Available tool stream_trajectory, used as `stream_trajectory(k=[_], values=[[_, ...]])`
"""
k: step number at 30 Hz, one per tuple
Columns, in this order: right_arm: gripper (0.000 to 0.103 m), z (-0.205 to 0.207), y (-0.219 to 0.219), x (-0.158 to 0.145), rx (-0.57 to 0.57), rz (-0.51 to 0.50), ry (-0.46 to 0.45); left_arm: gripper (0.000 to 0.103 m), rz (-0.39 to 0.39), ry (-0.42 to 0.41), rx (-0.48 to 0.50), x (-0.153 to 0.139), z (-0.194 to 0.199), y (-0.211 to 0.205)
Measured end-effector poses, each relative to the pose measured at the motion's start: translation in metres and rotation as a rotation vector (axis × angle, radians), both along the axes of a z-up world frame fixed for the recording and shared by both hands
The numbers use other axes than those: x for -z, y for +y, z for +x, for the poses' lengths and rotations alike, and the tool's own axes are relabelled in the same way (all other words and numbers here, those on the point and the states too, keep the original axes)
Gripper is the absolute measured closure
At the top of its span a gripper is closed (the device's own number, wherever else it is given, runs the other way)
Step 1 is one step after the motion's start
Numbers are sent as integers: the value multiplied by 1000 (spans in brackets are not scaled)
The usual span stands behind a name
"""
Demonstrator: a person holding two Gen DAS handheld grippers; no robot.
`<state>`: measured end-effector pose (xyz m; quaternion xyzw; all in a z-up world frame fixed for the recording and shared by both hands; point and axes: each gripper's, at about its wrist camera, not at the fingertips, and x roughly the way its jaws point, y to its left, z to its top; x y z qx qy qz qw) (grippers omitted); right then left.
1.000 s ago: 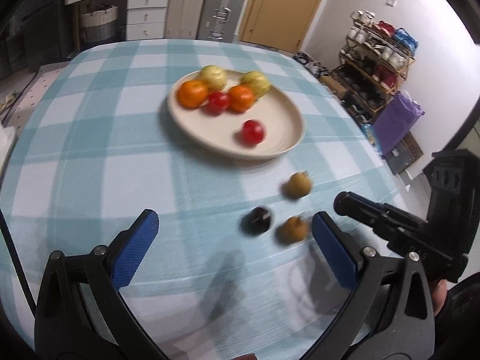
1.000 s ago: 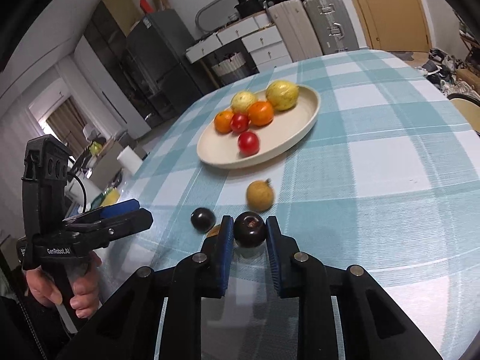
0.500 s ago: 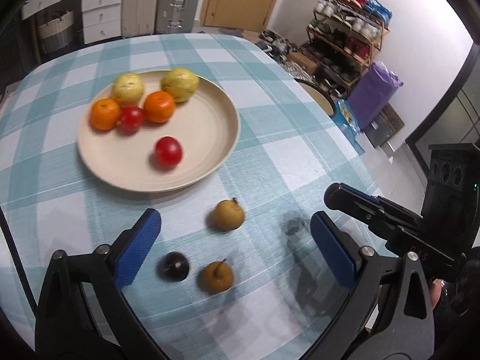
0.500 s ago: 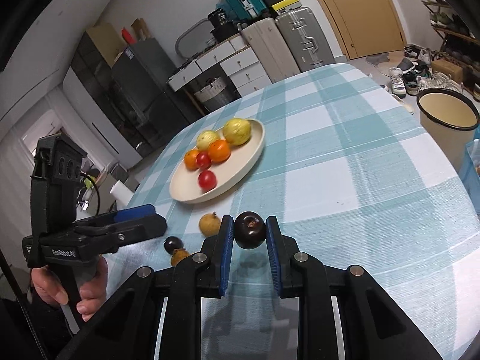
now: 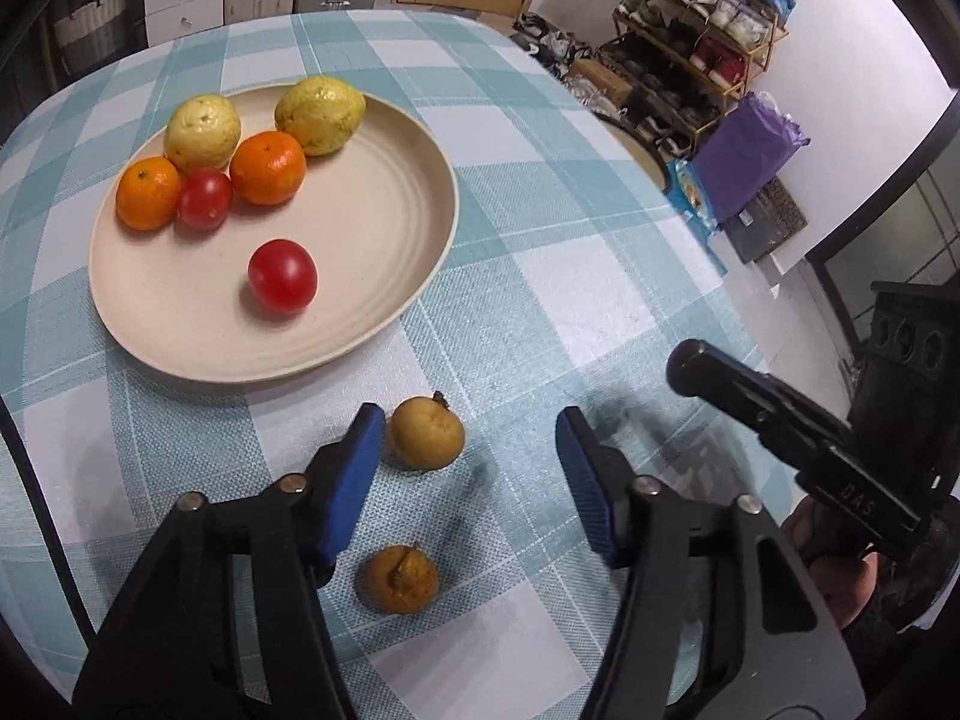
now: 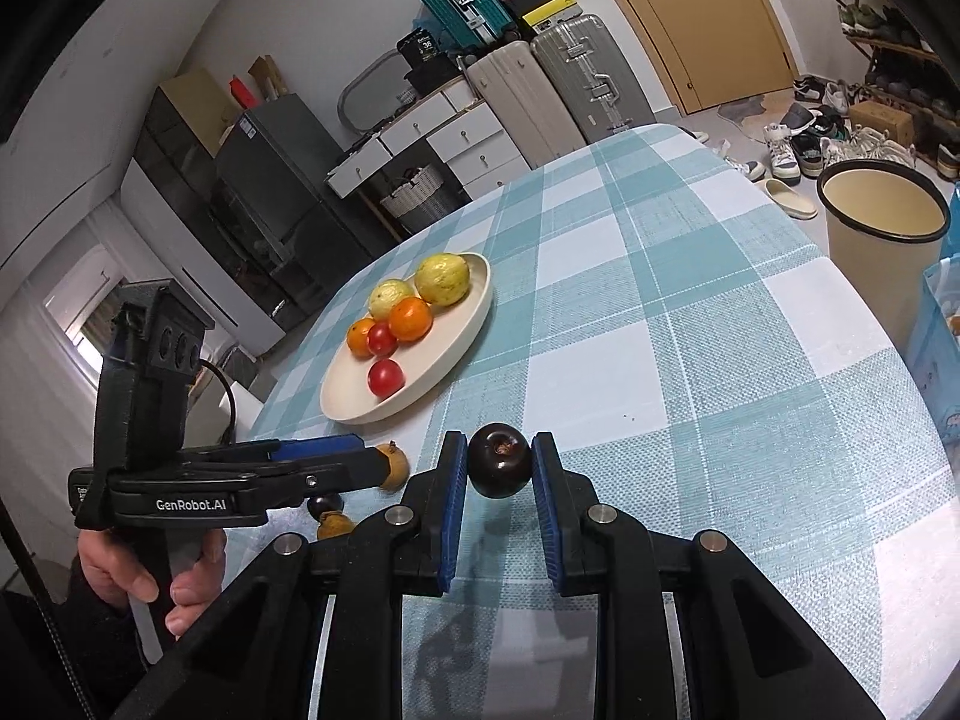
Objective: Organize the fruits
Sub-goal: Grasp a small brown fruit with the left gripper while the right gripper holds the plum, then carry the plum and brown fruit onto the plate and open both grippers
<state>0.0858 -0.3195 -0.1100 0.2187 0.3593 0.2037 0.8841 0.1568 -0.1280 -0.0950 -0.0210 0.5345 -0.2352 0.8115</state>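
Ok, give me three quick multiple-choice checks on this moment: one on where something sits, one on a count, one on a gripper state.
1. Where is the dark round fruit?
A. on the plate
B. between the right gripper's pads
C. in the bin

2. How many fruits lie on the plate?
A. four
B. six
C. eight

3. How does the left gripper stand?
A. clamped on a tomato
B. jaws apart around the brown fruit, the right pad clear of it
C. fully shut on nothing

Answers:
1 B: the right gripper pinches it above the cloth.
2 B: two yellow-green fruits, two oranges and two red tomatoes sit there.
3 B: the jaws have just been closing, yet the brown fruit sits beside the left pad with a clear gap to the right pad.
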Motion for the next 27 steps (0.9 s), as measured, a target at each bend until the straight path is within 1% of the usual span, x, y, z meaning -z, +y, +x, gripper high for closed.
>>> stream_trajectory(k=[1, 3, 4, 6, 10, 15, 21, 24, 27], values=[[81, 0, 0, 0, -1, 0, 1, 56, 17, 5, 3, 2, 1, -2], [81, -1, -1, 1, -1, 1, 2, 66, 41, 13, 8, 6, 2, -4], [81, -1, -1, 1, -1, 1, 3, 72, 42, 21, 10, 8, 3, -4], [81, 0, -1, 1, -2, 3, 5, 79, 34, 31, 20, 10, 3, -5], [81, 1, 0, 1, -2, 2, 5, 79, 32, 20, 24, 11, 3, -5], [81, 2, 1, 2, 0, 3, 9, 79, 4, 1, 22, 5, 2, -1], [81, 6, 5, -2, -5, -3, 6, 80, -34, -34, 14, -14, -1, 9], [81, 11, 9, -7, -15, -7, -7, 80, -62, -50, -1, -26, 3, 19], [81, 18, 16, -14, -31, -6, -19, 80, -72, -70, -14, -37, 9, 27]])
